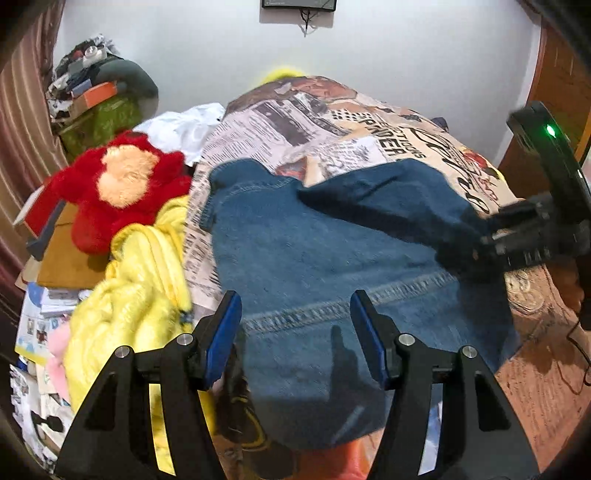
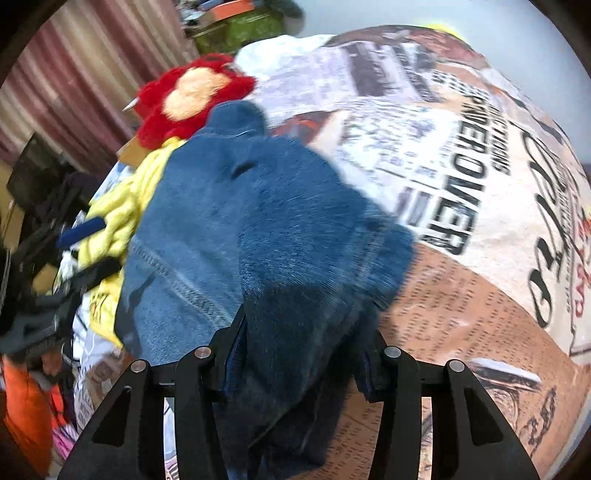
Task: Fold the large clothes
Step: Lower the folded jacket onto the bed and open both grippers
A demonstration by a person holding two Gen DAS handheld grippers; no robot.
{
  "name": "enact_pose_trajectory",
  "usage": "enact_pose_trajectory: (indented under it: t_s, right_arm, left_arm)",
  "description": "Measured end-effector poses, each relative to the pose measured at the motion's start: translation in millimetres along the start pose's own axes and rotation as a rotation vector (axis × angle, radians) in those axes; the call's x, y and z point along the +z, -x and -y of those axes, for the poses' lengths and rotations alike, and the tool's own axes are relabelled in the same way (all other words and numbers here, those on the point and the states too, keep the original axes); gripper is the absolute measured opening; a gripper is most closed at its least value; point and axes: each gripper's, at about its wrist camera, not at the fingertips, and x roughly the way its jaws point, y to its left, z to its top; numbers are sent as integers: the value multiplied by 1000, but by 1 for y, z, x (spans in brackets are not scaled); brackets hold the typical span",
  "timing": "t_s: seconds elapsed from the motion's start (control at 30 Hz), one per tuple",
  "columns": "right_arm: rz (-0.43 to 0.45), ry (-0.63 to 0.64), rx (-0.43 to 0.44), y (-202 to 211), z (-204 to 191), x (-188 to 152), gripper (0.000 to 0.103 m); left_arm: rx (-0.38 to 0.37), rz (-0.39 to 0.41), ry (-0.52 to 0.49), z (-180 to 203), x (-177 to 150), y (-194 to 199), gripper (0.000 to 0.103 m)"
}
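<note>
Left wrist view: denim jeans (image 1: 314, 240) lie spread on the newspaper-print bedsheet (image 1: 332, 122), just beside a yellow garment (image 1: 140, 280). Left gripper (image 1: 295, 314) hovers over the hem seam, jaws released, nothing between them. Right gripper (image 1: 476, 243) pinches the jeans' far edge. Risk: the yellow garment gets caught in the fold.

Right wrist view: right gripper (image 2: 303, 343) clenched on bunched denim (image 2: 258, 221). Thick wad could slip out, dropping the fold crooked.

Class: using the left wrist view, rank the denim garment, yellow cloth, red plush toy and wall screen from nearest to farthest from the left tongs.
1. Denim garment, between the tips.
2. Yellow cloth, left.
3. Red plush toy, farther left.
4. Wall screen, top.
</note>
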Motion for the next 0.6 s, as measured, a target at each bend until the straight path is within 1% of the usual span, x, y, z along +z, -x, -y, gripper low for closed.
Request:
enact_pose_trajectory:
  t_s: [0.03,0.13,0.17,0.2,0.23,0.27,0.3,0.33,0.37,0.4,0.43,0.47,0.53,0.57,0.6]
  right_arm:
    - [2,-23,-2,4,7,0,45]
    - [0,-73,36,13,20,-1,45]
    - [13,-76,28,18,22,-3,45]
    - [32,-68,10,23,22,-4,45]
    - [76,-45,-44,34,20,-6,46]
    - [105,-31,-78,41,19,-7,46]
    - [126,-21,-92,47,17,-9,46]
    - [142,-12,-86,53,15,-10,46]
    - [150,-6,-56,57,12,-13,46]
    - [147,1,-21,59,7,-16,46]
    - [138,13,3,57,2,-18,48]
    - [128,26,15,54,-4,-21,49]
    - [108,68,13,43,-17,-27,68]
    - [103,100,-11,34,-25,-31,72]
    - [98,122,-38,27,-30,-35,73]
  left_arm:
    - [-8,-11,5,0,-3,-3,61]
    - [-9,-44,11,4,-11,-11,61]
    - [-20,-56,14,5,-15,-15,61]
    - [-30,-69,16,6,-18,-18,61]
    - [-30,-81,16,7,-22,-22,61]
    - [-17,-83,12,9,-25,-25,61]
    - [16,-76,-9,13,-30,-27,61]
    - [35,-70,-25,17,-33,-29,62]
    - [53,-62,-42,21,-36,-29,64]
    - [66,-56,-55,25,-38,-29,69]
    - [83,-53,-71,30,-41,-30,71]
    - [100,-50,-84,34,-43,-31,73]
    - [138,-39,-109,41,-48,-32,73]
    - [144,-36,-111,42,-50,-32,73]
    - [142,-34,-102,41,-52,-31,74]
